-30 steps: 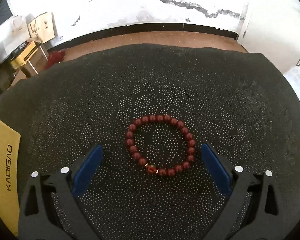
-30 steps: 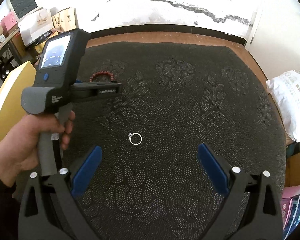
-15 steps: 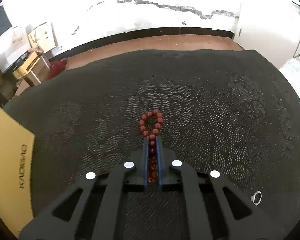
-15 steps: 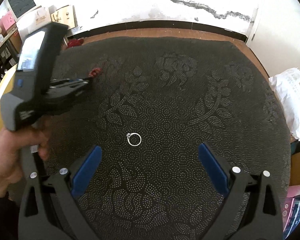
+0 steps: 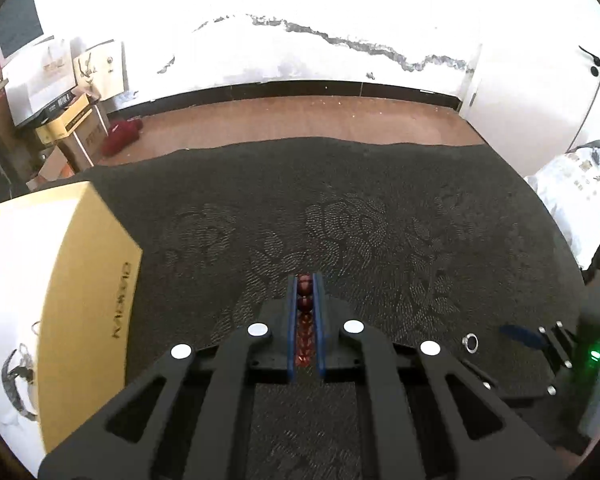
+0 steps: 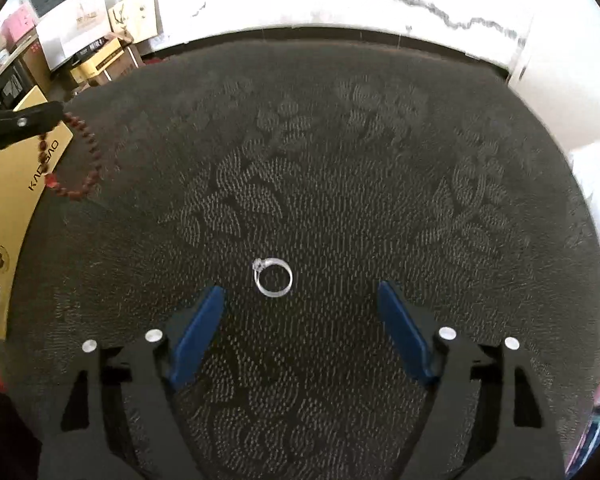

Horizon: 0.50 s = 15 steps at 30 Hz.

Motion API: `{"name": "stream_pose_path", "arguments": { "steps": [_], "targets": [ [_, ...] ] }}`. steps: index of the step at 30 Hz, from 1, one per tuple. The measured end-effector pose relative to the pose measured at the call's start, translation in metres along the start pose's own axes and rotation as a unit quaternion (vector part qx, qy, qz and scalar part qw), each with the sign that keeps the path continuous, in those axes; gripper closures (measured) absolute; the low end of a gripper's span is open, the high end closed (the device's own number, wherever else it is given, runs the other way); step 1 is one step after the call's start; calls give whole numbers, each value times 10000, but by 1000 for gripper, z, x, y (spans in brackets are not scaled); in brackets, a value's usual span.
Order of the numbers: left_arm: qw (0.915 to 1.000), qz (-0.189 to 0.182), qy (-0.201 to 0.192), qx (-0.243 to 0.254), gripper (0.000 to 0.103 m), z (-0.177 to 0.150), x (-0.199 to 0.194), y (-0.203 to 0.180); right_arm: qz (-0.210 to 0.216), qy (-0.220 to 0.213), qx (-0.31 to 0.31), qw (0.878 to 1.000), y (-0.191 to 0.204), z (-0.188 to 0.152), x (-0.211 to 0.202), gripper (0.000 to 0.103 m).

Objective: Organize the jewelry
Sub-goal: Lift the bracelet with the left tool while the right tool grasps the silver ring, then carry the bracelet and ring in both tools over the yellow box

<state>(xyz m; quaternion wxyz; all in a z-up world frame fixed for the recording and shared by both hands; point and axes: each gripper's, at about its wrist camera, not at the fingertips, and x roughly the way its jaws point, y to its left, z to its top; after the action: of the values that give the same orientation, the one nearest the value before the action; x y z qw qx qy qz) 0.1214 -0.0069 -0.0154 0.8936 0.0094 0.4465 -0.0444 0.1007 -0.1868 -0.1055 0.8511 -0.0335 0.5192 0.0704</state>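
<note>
Bracelet (image 6: 76, 160) pinched in left tool (image 5: 305, 280), lifted beside the box (image 6: 8, 216), not yet stowed; right tool (image 6: 300, 300), closing, straddles the untouched ring (image 6: 274, 278).

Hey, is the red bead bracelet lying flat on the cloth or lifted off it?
Lifted. The bracelet hangs in a loop from the shut left gripper, beside the yellow box, clear of the dark cloth.

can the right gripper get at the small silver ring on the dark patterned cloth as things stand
Probably yes: the small silver ring lies flat on the dark patterned cloth, just ahead of the right gripper, whose jaws are closing, with nothing between.
</note>
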Motion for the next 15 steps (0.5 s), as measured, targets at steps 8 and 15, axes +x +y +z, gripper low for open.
{"name": "stream_pose_path", "arguments": {
  "steps": [8, 15],
  "targets": [
    [9998, -163, 106, -19, 96, -13, -16, 12, 33, -114, -140, 9998, 10, 5, -1, 58],
    [9997, -179, 165, 45, 96, -24, -26, 18, 86, -91, -248, 9996, 20, 7, -3, 84]
  ]
}}
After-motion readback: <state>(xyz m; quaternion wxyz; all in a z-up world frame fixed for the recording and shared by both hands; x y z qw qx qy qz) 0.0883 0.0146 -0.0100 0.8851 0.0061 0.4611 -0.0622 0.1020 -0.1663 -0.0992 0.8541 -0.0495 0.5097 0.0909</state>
